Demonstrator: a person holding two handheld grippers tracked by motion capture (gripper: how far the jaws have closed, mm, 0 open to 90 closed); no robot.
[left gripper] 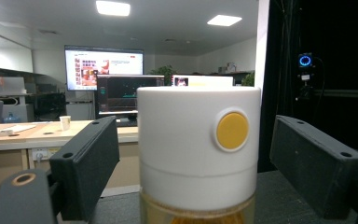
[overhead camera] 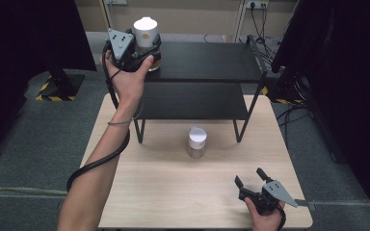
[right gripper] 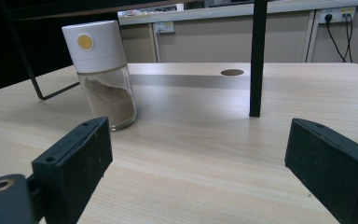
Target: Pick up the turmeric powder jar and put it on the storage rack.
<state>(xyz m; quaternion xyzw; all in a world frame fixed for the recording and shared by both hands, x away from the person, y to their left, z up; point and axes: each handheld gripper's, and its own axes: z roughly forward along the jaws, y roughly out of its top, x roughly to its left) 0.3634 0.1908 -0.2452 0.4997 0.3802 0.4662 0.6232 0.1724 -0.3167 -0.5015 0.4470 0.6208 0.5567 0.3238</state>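
Observation:
A jar with a white lid (overhead camera: 146,32) and amber contents stands on the top shelf of a black rack (overhead camera: 207,60). My left gripper (overhead camera: 149,52) is open around it. In the left gripper view the lid with its yellow dot (left gripper: 198,149) sits between the pads (left gripper: 86,163), with a gap on each side. A second jar (overhead camera: 197,142), white-lidded with brown powder, stands on the wooden table (overhead camera: 173,192) in front of the rack. My right gripper (overhead camera: 249,177) rests open near the table's front right, apart from that jar (right gripper: 103,74).
The rack's thin black legs (right gripper: 257,56) stand on the table behind the powder jar. Dark curtains hang at both sides. Cables and a power strip (overhead camera: 265,50) lie on the floor at the back right. A round hole (right gripper: 232,72) marks the tabletop.

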